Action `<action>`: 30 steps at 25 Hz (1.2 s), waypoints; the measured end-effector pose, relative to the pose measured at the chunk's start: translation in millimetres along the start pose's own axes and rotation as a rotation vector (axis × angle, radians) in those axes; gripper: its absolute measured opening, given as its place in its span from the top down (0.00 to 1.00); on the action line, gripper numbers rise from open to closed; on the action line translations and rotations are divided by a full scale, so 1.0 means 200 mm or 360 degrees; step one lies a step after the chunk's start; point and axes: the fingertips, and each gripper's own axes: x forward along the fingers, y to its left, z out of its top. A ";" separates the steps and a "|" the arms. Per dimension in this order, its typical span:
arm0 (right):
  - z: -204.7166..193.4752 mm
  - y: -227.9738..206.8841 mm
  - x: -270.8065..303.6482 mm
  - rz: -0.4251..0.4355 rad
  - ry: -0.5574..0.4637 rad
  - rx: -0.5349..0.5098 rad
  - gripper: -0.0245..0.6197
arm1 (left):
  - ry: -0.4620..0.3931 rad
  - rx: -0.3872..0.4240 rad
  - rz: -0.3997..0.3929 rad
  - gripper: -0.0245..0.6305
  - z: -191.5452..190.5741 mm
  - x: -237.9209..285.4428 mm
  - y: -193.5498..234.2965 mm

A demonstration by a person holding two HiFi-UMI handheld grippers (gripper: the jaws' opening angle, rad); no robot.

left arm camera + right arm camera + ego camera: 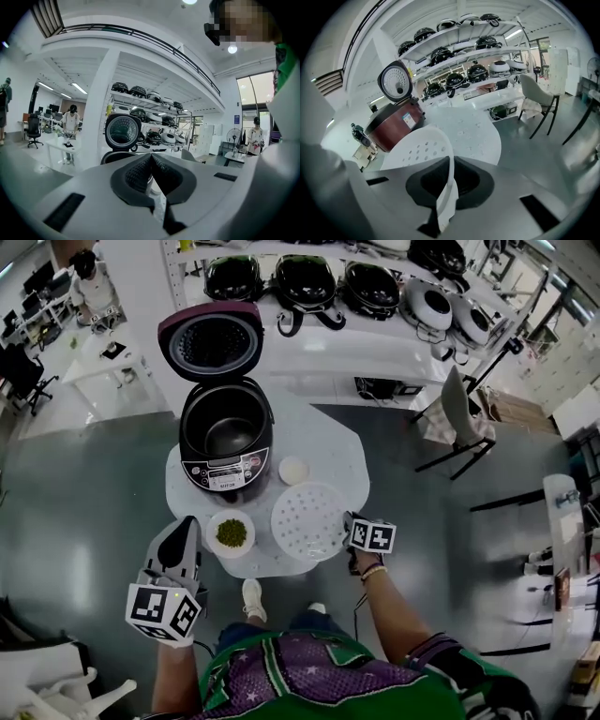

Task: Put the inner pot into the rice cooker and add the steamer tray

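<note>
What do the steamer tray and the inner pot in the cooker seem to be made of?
Steamer tray: probably plastic, white and matte. It is thin, with even rows of small holes and a slim, slightly translucent rim.
Inner pot: likely metal with a dark non-stick coating. The inside is smooth and near black, with a soft sheen.

Head view steeply down, all share rice cooker (225, 470)

One table (347, 451), one open cooker (228, 470) with one pot (223, 432) inside, one tray (307, 519), one bowl (231, 533) of green bits, one small cup (293, 470). Two grippers (one per hand): left gripper (183, 532), right gripper (352, 526). One chair (459, 413) off to the right.
</note>
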 end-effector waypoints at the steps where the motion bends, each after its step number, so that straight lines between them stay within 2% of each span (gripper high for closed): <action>1: 0.02 0.00 -0.02 0.0004 -0.0015 0.0024 0.92 | -0.0010 0.0004 -0.0007 0.93 0.01 0.01 0.01; 6: 0.15 0.03 -0.14 0.0030 -0.0097 0.0132 0.92 | -0.0059 -0.0005 -0.0040 0.93 0.09 0.04 0.04; 16: 0.52 0.17 -0.40 0.0055 -0.0291 0.0150 0.92 | -0.0160 -0.0018 -0.0138 0.93 0.20 0.12 0.10; 23: 0.74 0.39 -0.51 0.0109 -0.0416 0.0172 0.92 | -0.0186 -0.0028 -0.0188 0.93 0.27 0.16 0.22; 30: 0.90 0.68 -0.45 0.0164 -0.0481 0.0132 0.92 | -0.0222 -0.0015 -0.0200 0.93 0.33 0.15 0.42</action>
